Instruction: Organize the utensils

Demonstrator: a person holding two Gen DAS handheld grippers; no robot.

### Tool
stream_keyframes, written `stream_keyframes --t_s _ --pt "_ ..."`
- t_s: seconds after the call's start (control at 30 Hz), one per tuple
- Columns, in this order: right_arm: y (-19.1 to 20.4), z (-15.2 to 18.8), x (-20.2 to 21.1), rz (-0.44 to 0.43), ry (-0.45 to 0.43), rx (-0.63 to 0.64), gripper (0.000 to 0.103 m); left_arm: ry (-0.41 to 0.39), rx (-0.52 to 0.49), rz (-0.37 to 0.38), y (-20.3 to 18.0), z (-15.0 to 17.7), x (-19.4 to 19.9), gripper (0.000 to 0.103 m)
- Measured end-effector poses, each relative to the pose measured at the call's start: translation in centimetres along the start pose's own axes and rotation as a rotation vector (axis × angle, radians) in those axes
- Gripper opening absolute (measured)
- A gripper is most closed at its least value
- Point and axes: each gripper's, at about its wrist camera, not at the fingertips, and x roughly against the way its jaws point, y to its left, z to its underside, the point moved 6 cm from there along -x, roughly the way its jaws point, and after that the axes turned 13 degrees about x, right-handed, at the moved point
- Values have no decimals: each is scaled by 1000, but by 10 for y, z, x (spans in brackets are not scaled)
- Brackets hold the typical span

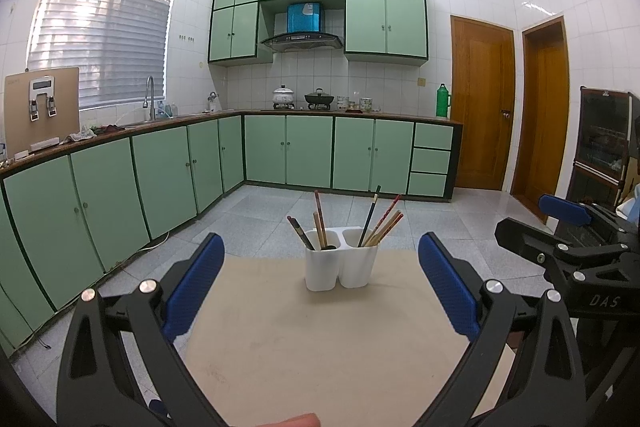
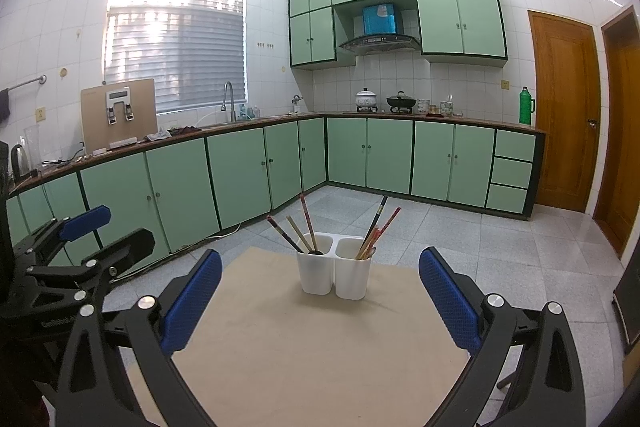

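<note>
A white two-compartment utensil holder [image 1: 340, 263] [image 2: 334, 273] stands at the far end of a beige table [image 1: 320, 347] [image 2: 312, 347]. Both compartments hold several chopsticks [image 1: 382, 223] [image 2: 376, 233]; the left one also holds a dark spoon [image 1: 329, 247] [image 2: 316, 251]. My left gripper [image 1: 320, 283] is open and empty, well short of the holder. My right gripper [image 2: 320, 291] is open and empty too, at a like distance. The right gripper also shows at the right edge of the left wrist view [image 1: 560, 223]; the left gripper shows at the left edge of the right wrist view [image 2: 100, 231].
The table's far edge lies just behind the holder, with grey tiled floor [image 1: 280, 211] beyond. Green kitchen cabinets [image 1: 160, 179] run along the left and back walls. A dark cabinet [image 1: 604, 155] stands at the right.
</note>
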Motion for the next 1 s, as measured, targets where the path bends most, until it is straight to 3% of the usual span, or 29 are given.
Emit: stream_keyframes --t_s 1.0 --pt "0 4 -2 -2 9 -2 97 18 6 -7 -2 1 -3 95"
